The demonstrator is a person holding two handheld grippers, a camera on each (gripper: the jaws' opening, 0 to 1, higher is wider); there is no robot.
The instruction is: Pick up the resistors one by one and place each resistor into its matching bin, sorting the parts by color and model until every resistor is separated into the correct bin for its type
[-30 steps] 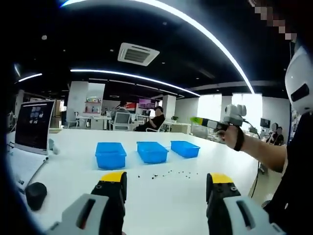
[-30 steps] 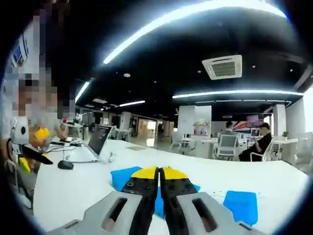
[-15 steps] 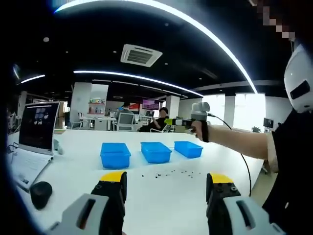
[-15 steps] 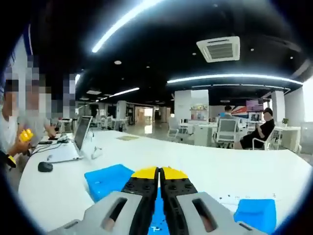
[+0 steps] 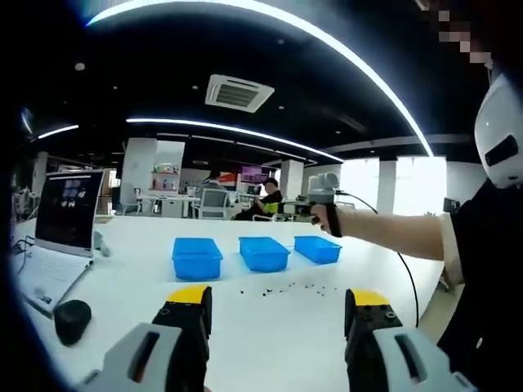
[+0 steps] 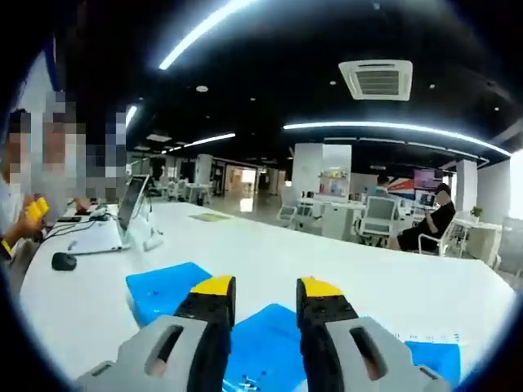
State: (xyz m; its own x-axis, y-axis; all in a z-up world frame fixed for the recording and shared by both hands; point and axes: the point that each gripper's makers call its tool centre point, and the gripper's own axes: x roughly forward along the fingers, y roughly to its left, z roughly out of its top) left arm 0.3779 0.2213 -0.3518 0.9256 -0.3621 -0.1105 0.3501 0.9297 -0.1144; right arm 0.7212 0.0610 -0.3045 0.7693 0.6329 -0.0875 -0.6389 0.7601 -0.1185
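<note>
Just 3 blue bins (image 5: 264, 253), contents unclear.

From my left gripper view, three bins (image 5: 264, 254) stand in a row on the table (image 5: 270, 327), with scattered resistors (image 5: 286, 288) just before them. A laptop (image 5: 64, 219) sits far left, a mouse (image 5: 72, 319) before it. The right gripper (image 5: 288, 208) hangs above the bins.

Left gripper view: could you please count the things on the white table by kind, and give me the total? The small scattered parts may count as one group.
Blue bins: 3
Laptop: 1
Black computer mouse: 1
Group of scattered resistors: 1
Total: 6
</note>
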